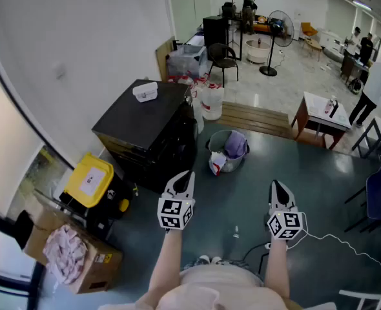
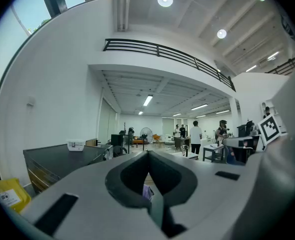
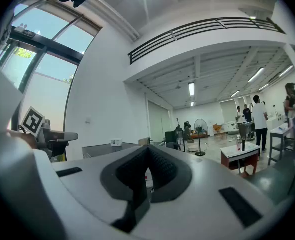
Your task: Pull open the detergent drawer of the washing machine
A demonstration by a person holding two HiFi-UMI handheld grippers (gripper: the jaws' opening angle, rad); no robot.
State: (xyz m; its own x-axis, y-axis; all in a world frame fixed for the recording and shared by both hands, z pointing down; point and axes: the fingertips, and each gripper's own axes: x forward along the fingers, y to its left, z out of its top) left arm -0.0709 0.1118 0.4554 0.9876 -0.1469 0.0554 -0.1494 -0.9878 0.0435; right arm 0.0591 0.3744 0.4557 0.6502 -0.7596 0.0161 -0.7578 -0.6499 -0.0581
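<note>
While both pairs of jaws sit together with nothing between them, left gripper [image 1: 185,178] and right gripper [image 1: 278,189] hang level, short of the black washer [image 1: 145,115] ahead-left of the left gripper. Drawer not discernible from here. Risks: a closed approach only bumps the front; wrong panel gets pulled; bucket [image 1: 216,139], ahead between the grippers, gets knocked.

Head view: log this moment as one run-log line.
left claw: shut, empty | right claw: shut, empty | black appliance: ahead-left, untouched | detergent drawer: not visible
</note>
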